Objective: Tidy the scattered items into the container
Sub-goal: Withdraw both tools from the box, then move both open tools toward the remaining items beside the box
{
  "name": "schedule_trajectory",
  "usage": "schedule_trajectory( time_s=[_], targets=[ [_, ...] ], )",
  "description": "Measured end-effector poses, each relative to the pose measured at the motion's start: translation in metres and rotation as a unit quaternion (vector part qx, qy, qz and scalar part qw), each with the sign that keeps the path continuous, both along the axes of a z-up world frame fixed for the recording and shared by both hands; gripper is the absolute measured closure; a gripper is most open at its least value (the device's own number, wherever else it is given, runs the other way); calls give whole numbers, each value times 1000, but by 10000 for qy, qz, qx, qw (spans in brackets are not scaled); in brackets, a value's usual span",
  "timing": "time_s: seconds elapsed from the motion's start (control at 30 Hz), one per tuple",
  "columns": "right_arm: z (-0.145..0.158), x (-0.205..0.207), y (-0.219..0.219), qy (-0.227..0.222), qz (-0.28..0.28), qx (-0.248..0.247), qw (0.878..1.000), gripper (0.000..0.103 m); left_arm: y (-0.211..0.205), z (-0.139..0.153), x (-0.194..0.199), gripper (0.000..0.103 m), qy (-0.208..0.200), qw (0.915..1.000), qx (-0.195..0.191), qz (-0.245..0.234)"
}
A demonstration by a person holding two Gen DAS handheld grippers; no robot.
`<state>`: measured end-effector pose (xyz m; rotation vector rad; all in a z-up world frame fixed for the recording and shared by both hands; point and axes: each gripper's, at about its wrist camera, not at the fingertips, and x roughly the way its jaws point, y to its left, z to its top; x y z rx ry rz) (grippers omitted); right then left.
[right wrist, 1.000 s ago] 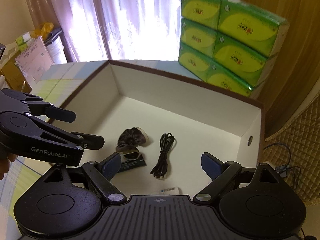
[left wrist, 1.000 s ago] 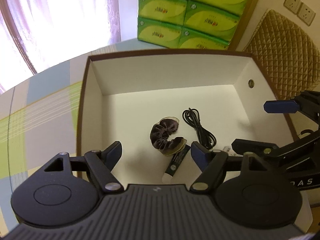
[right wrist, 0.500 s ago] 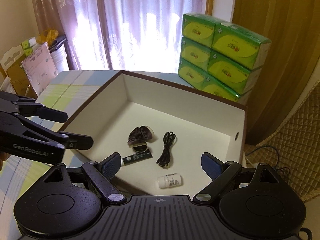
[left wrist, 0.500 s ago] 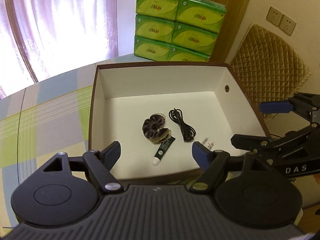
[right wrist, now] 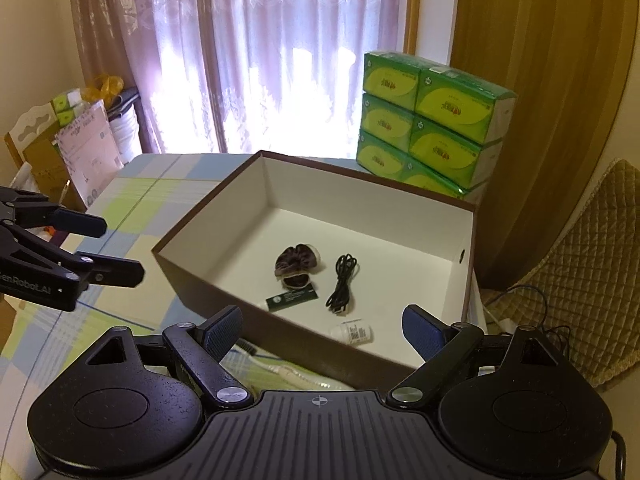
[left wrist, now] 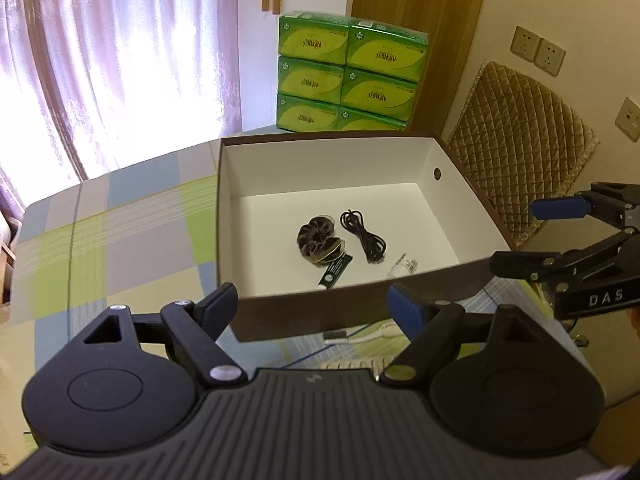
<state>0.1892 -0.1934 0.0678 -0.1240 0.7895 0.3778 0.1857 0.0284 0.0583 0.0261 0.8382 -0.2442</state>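
The brown box (left wrist: 340, 312) with a white inside stands on the checked bench (left wrist: 120, 248). On its floor lie a dark scrunchie (left wrist: 318, 236), a small green tube (left wrist: 335, 271) touching it, a coiled black cable (left wrist: 362, 236) just beside, and a small white bottle (right wrist: 352, 333) near the front wall. The left hand-held gripper (left wrist: 316, 308) hangs in front of the box's near wall, jaws apart and empty. The right hand-held gripper (right wrist: 320, 326) hangs over the near corner, jaws apart, holding nothing. A toothbrush (left wrist: 360, 334) lies on the bench outside the box, just below the near wall. Green tissue packs (right wrist: 428, 120) are stacked behind.
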Motion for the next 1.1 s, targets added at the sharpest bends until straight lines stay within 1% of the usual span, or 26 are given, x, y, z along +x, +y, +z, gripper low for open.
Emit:
schedule_trajectory(
  time_s=[0.23, 0.33, 0.43, 0.57, 0.67, 0.83, 1.0, 1.1],
  targets=[
    [-3, -30, -8, -78, 78, 221, 9997, 11, 6, 9, -35, 22, -245, 9996, 108, -96],
    [-9, -44, -11, -104, 153, 272, 9995, 11, 5, 7, -47, 22, -275, 9995, 98, -115],
    [-17, -57, -12, -113, 274, 221, 9993, 11, 2, 2, -57, 22, -292, 9993, 148, -179],
    [-32, -71, -14, -18, 357, 142, 9993, 11, -1, -11, -68, 22, -155, 9996, 181, -157],
    [-41, -77, -16, 72, 360, 124, 9993, 11, -2, -21, -76, 22, -11, 9999, 117, -119],
    [-56, -82, -16, 238, 386, 128, 9989, 11, -2, -37, -88, 22, 211, 9998, 26, 15],
    [-72, -84, -17, 369, 454, 54, 9983, 11, -4, -53, -96, 22, 378, 9991, 136, 162],
    [-81, -84, -19, 509, 496, 107, 9974, 11, -4, -63, -97, 23, 517, 9984, 99, 219]
  ],
)
